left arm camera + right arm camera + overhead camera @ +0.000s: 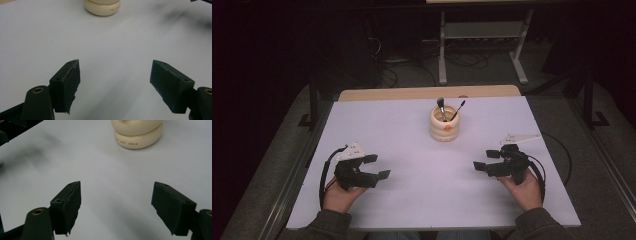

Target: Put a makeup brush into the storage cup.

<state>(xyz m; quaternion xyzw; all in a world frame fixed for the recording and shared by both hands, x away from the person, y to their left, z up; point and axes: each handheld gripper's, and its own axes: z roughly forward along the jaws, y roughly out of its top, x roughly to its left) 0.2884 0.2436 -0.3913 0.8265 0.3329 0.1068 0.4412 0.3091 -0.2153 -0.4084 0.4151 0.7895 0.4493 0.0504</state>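
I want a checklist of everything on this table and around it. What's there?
Surface: white table top, bare apart from one holder; a wooden strip shows along its far edge.
Job's things: cream ringed holder stands upright at the far middle, with two brushes in it.
Clutter: nothing seen.
Grippers: left gripper and right gripper are both open and hold nothing, each in a hand near the front edge.
Cables: a black cable loops from the left gripper; another trails from the right one.
Surroundings: dark floor, loose wires and a grey metal stand behind the table.
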